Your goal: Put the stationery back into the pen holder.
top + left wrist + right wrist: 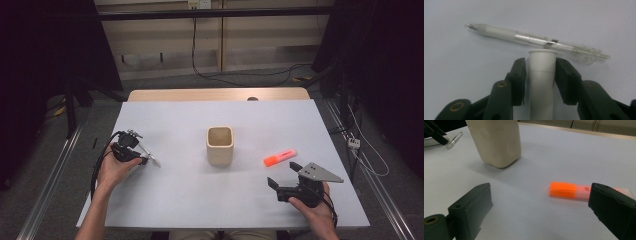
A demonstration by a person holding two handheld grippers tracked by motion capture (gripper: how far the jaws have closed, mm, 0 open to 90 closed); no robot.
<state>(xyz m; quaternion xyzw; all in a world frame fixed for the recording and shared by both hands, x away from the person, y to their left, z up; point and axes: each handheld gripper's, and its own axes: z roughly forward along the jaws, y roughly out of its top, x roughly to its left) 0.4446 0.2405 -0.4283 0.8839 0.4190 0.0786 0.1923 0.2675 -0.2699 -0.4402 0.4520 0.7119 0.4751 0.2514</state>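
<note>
Left gripper view is showing the left gripper (541, 75) clamping a white plastic tube (541, 82) between its black jaws at lower centre, with a clear ballpoint pen (534, 41) lying across the pale grey table (461, 75) just beyond the tube's end. Right gripper view is showing the right gripper (541, 212) holding its jaws wide apart at the bottom corners, an orange highlighter marker (574, 190) lying between them at centre right, its far end hiding behind one jaw. A beige square-mouthed cup (496, 141) is standing at the upper left of that frame.
</note>
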